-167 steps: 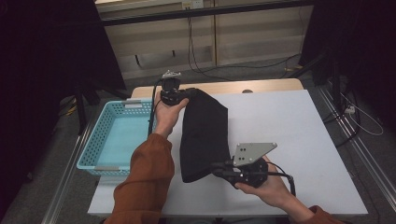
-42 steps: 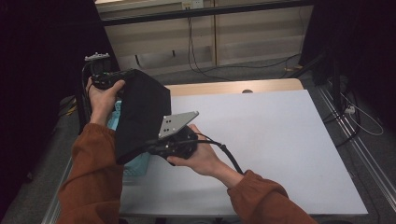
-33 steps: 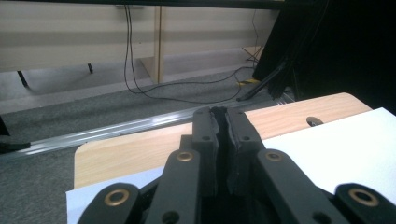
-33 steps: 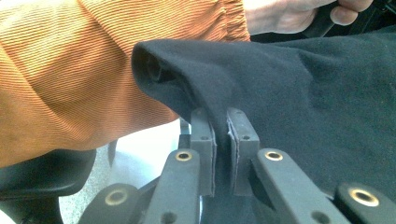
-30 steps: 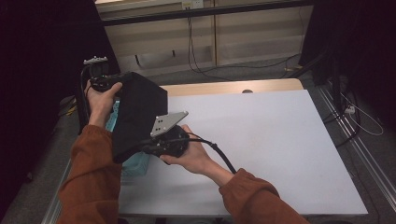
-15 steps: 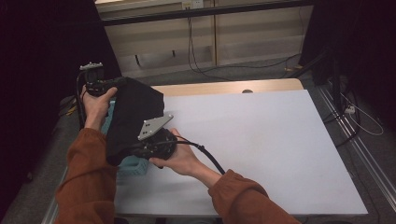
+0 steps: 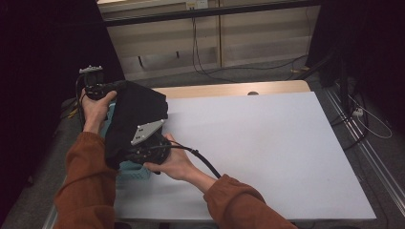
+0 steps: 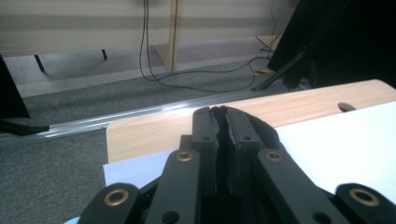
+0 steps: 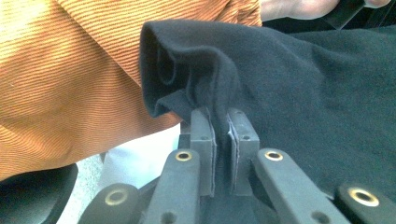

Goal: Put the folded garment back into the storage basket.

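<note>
1. A white table (image 7: 267, 143) with a bare wooden strip along its far edge is filling the workspace. Beyond it, grey carpet, loose cables (image 7: 229, 71) and pale wooden panelling are lying in view, with dark curtains hanging on both sides.
2. A light blue basket (image 7: 131, 169) is sitting at the table's left edge, directly beneath the right gripper (image 7: 136, 153).
3. A black cloth (image 7: 136, 114) is hanging over the basket, stretched between the two grippers. Its long axis is running from the left gripper (image 7: 107, 88) at the far left corner down and toward the person to the right gripper.
4. The left gripper (image 8: 218, 122) is pinching the cloth's upper edge; in the left gripper view its jaws are standing nearly together with a thin fold of black fabric between them.
5. The right gripper (image 9: 219, 126) is clamping the cloth's lower edge (image 9: 187, 79); in the right gripper view a bunched fold is rising from between its nearly closed jaws, beside an orange sleeve (image 9: 70, 70).
6. A grey three-cornered plate (image 7: 147, 131) is sitting on top of the right gripper, against the cloth.
</note>
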A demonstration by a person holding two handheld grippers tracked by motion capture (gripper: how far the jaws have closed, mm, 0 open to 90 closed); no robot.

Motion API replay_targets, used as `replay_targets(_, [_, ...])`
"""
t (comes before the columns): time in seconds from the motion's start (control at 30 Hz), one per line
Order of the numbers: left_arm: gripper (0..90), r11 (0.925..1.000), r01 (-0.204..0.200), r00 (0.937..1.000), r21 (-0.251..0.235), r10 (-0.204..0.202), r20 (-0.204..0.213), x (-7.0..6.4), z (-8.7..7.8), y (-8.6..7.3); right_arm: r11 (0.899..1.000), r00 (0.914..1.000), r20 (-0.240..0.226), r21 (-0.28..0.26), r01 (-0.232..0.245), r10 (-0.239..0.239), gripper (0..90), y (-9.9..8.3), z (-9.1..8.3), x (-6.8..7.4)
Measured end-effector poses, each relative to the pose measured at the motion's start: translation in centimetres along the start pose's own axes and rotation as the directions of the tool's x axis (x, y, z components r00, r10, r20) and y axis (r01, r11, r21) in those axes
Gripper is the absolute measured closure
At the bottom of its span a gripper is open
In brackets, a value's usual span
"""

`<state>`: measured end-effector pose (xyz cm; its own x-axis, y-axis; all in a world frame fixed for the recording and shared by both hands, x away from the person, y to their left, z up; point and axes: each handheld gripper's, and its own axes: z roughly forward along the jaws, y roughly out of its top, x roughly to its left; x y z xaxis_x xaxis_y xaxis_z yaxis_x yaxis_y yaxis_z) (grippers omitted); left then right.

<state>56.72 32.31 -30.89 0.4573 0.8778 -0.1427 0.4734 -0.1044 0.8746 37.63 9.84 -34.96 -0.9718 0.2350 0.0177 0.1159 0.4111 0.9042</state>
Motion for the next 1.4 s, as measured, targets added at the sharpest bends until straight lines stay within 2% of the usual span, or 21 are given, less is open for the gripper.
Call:
replay_targets(0.2, [83.5, 0.9999, 0.008, 0.9998, 0.014, -0.008, -0.019, 0.8, -0.1, -0.8, 1.000, 1.0000, -0.008, 0.003, -0.005, 0.005, 83.4, 0.2, 1.2, 0.0])
replay_targets(0.33, [83.6, 0.9998, 0.005, 0.9999, 0.017, -0.005, -0.011, 1.5, -0.2, -1.2, 1.000, 0.9999, -0.015, 0.013, -0.008, 0.008, 83.4, 0.1, 2.1, 0.1])
replay_targets(0.73, [83.6, 0.9991, 0.019, 0.9991, 0.038, -0.017, -0.038, 3.4, -1.0, -2.3, 0.999, 0.9994, -0.034, 0.037, -0.007, 0.009, 83.4, 0.8, 4.1, 0.0])
replay_targets(1.0, [83.6, 0.9977, 0.046, 0.9987, 0.049, -0.045, -0.025, 4.4, -0.7, -3.2, 0.998, 0.9991, -0.037, 0.061, -0.018, 0.021, 83.4, 0.5, 5.6, -0.2])
replay_targets(1.13, [83.6, 0.9973, 0.043, 0.9988, 0.060, -0.042, -0.027, 4.8, -0.7, -3.7, 0.997, 0.9987, -0.048, 0.074, -0.012, 0.016, 83.4, 0.3, 6.2, -0.1])
replay_targets(1.3, [83.6, 0.9970, 0.048, 0.9987, 0.061, -0.046, -0.022, 5.2, -0.7, -4.4, 0.996, 0.9985, -0.044, 0.090, -0.028, 0.032, 83.4, -0.1, 6.8, -0.4])
replay_targets(1.37, [83.6, 0.9956, 0.073, 0.9972, 0.059, -0.072, -0.023, 5.5, -0.6, -4.9, 0.995, 0.9984, -0.046, 0.094, -0.030, 0.034, 83.4, -0.2, 7.0, -0.4])
replay_targets(1.4, [83.6, 0.9956, 0.069, 0.9974, 0.063, -0.068, -0.025, 5.6, -0.5, -5.1, 0.995, 0.9983, -0.047, 0.098, -0.030, 0.034, 83.4, -0.3, 7.1, -0.4])
